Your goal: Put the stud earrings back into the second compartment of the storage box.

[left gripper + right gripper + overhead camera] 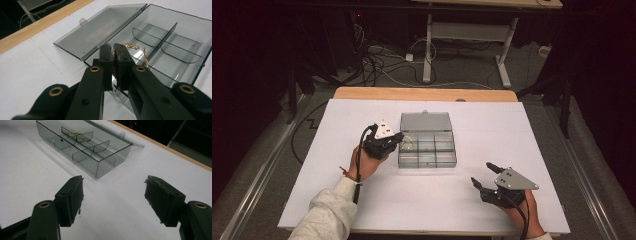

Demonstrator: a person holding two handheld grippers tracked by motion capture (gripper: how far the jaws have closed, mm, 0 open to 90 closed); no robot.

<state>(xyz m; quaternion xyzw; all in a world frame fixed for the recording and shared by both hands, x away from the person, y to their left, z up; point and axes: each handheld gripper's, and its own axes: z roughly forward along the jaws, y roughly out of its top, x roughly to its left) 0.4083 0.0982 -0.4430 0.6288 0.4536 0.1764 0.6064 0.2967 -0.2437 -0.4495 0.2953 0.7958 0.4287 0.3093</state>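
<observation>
A clear grey compartment box (427,162) lies open mid-table, its lid (426,121) folded flat behind it. A gold chain (408,144) sits in the far-left compartment. My left gripper (401,140) reaches into that compartment from the left. In the left gripper view its jaws are pressed together at the left gripper (113,47), with the gold chain (135,47) looping out behind them and a strand caught between them. My right gripper (482,173) rests near the table's front right with its jaws wide apart. Ahead of the right gripper (115,181), the box (110,157) lies on bare white surface.
A white sheet (337,165) covers the table, and a wooden edge (362,93) shows at the far side. Beyond it are cables (377,62) on the floor and the legs of another table (428,50). The box's other compartments (180,50) hold nothing.
</observation>
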